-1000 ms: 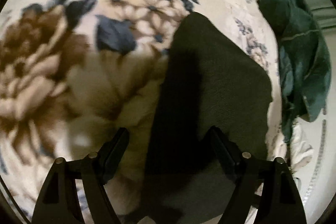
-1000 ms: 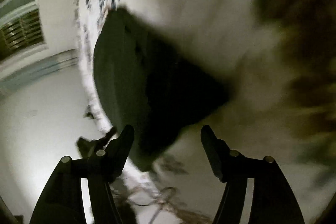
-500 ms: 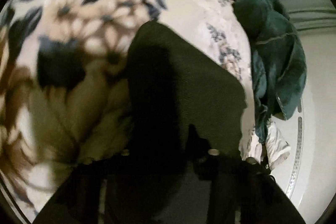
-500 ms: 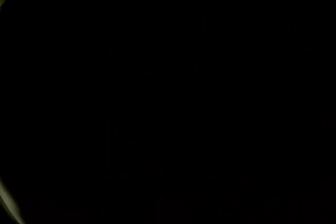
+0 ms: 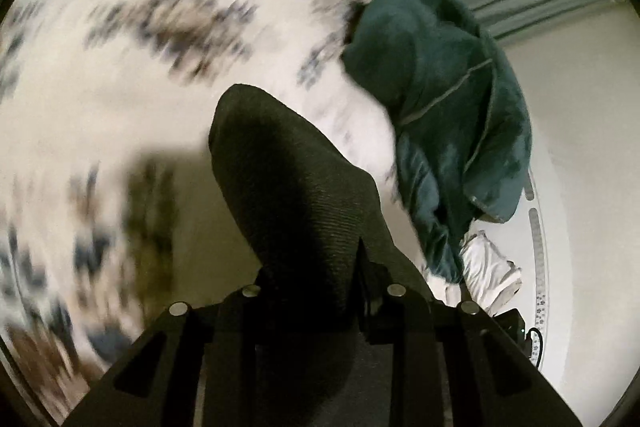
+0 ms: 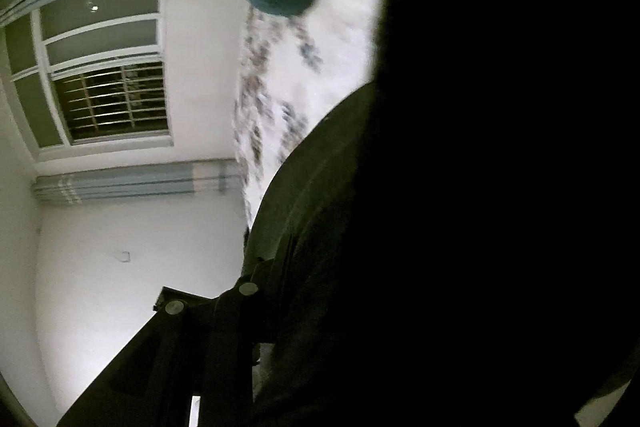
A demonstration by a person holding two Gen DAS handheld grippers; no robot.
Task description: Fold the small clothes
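A dark olive knit cloth, finely ribbed, rises from between the fingers of my left gripper and drapes forward over a white bedspread printed with brown and blue flowers. The bedspread is blurred. The cloth narrows to a rounded end at its far tip and widens toward me, where it disappears under the gripper body. My left gripper's jaws are pinched together on the cloth, which bunches up between them.

To the right, a crumpled teal garment lies at the bed's edge, just beside the cloth but not touching it.

From my right gripper, the same cloth hangs very close to the lens and blacks out most of the view. Only the left finger shows, its tip against the cloth's edge; I cannot tell how that gripper's jaws stand. Beyond it are a barred window and a white wall.
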